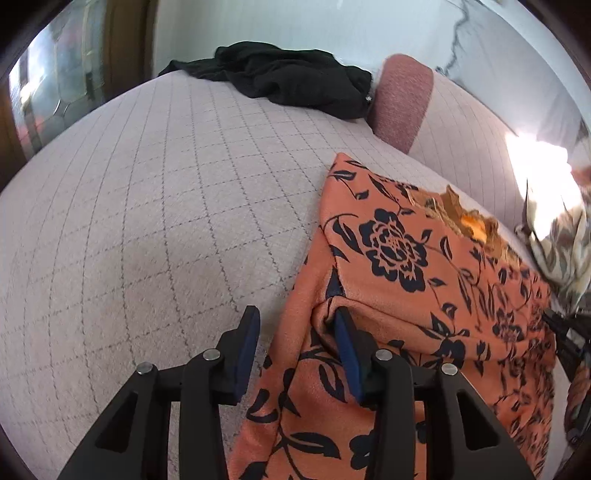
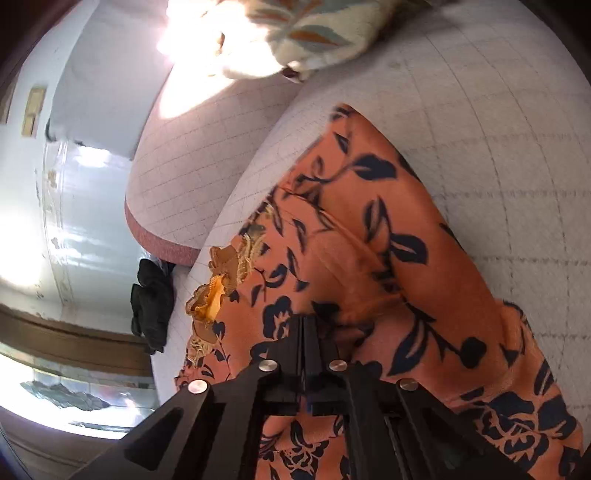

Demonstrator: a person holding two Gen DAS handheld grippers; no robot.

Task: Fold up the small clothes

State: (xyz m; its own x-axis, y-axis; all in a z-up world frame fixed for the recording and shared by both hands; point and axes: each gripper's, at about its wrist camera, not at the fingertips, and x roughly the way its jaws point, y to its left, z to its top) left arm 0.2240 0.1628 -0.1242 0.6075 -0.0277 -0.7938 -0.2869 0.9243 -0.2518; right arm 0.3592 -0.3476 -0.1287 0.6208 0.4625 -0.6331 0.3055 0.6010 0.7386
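The orange floral garment is lying on a checked pinkish sofa seat, partly folded over itself. The left gripper is spread, with its right finger tucked under a fold at the fabric's edge and the left one over bare cushion. The right gripper is pressed together, and it looks like it's pinching the orange cloth. There's a black garment bunched up at the far end and a leaf-print cloth nearby.

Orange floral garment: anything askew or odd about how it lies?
Yes. The orange floral garment lies unevenly folded, with a frilly trim bunched up at one edge. Beyond it, a black garment sits crumpled in a heap on the checked cover.
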